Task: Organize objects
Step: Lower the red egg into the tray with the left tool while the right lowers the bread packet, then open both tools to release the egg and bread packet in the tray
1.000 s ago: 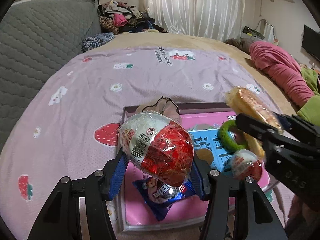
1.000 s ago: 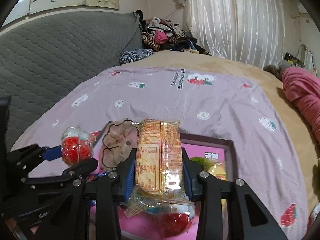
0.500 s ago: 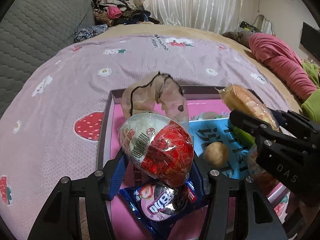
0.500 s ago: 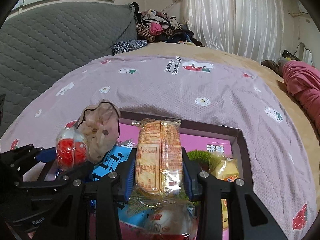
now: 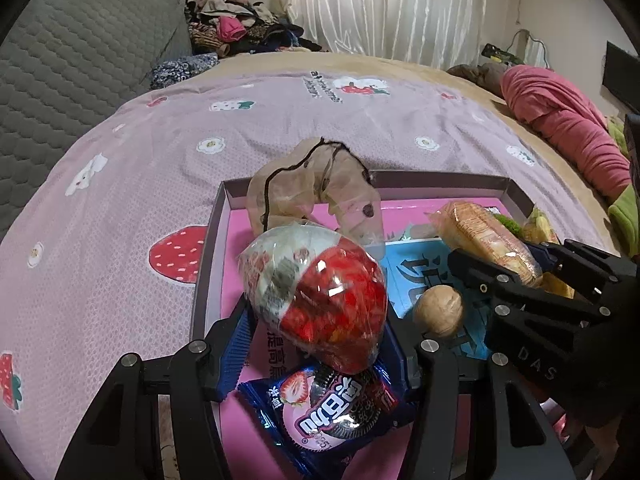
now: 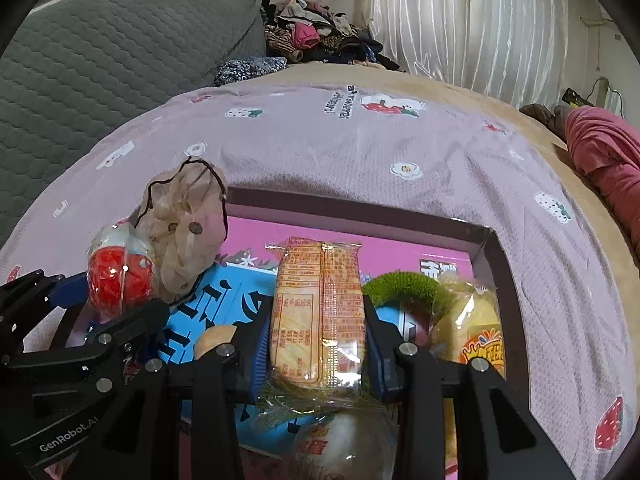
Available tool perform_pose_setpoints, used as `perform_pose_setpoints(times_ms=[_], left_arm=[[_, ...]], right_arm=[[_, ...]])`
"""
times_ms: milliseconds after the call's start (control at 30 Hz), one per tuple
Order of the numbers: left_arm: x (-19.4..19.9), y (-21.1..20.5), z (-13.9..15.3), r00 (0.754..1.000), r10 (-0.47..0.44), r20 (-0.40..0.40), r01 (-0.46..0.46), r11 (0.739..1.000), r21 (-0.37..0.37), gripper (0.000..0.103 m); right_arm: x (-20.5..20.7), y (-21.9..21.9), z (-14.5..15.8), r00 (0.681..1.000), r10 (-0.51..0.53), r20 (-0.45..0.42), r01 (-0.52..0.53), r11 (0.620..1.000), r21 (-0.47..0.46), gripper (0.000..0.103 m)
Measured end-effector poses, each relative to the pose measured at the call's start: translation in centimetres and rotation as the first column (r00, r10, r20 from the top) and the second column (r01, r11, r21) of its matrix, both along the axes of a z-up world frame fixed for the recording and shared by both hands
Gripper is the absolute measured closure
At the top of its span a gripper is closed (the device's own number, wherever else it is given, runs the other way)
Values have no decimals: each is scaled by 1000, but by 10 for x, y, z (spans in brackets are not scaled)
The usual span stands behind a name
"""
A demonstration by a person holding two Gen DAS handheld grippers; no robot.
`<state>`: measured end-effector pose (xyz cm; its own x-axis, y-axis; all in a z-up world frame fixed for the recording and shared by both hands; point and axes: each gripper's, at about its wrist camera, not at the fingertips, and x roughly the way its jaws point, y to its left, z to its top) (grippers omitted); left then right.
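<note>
My left gripper (image 5: pixel 316 328) is shut on a red-and-white wrapped egg (image 5: pixel 316 296), held over the pink tray (image 5: pixel 208 240); it also shows in the right wrist view (image 6: pixel 120 276). My right gripper (image 6: pixel 316 344) is shut on an orange cracker packet (image 6: pixel 318 312), also over the tray (image 6: pixel 492 252); the packet shows in the left wrist view (image 5: pixel 484 240). In the tray lie a blue Oreo packet (image 5: pixel 336 412), a walnut (image 5: pixel 438 310), a beige scrunchie (image 5: pixel 312 192), a blue booklet (image 6: pixel 224 304), a green ring (image 6: pixel 400 284), a yellow snack bag (image 6: pixel 476 328) and another wrapped egg (image 6: pixel 344 440).
The tray rests on a lilac strawberry-print bedspread (image 5: pixel 280 120). A grey quilted headboard (image 5: pixel 80 60) stands at the left, a clothes pile (image 5: pixel 240 36) at the back, a pink blanket (image 5: pixel 560 128) at the right.
Both grippers have moved forward and lower over the tray, each still holding its item. The tray's contents now show closer below them.
</note>
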<state>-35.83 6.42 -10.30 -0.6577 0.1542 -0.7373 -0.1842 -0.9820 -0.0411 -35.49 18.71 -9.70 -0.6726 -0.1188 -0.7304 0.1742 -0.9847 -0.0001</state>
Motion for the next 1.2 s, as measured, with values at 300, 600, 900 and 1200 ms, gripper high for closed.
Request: perform_pose_setpoints(times_ms=[300, 600, 900, 1200], left_arm=[[-1, 1, -5, 1000, 4, 18, -4, 1000, -6, 44], [2, -4, 1, 1000, 19, 12, -19, 1000, -6, 31], [4, -7, 7, 1000, 23, 3, -23, 1000, 6, 25], [10, -13, 16, 1000, 30, -9, -29, 999, 25, 22]], right_arm=[[0, 1, 0, 1000, -6, 15, 6, 1000, 9, 61], [6, 3, 8, 1000, -7, -2, 7, 1000, -16, 47], [9, 9, 15, 999, -33, -17, 33, 999, -36, 35], [16, 15, 27, 998, -53, -47, 50, 997, -54, 22]])
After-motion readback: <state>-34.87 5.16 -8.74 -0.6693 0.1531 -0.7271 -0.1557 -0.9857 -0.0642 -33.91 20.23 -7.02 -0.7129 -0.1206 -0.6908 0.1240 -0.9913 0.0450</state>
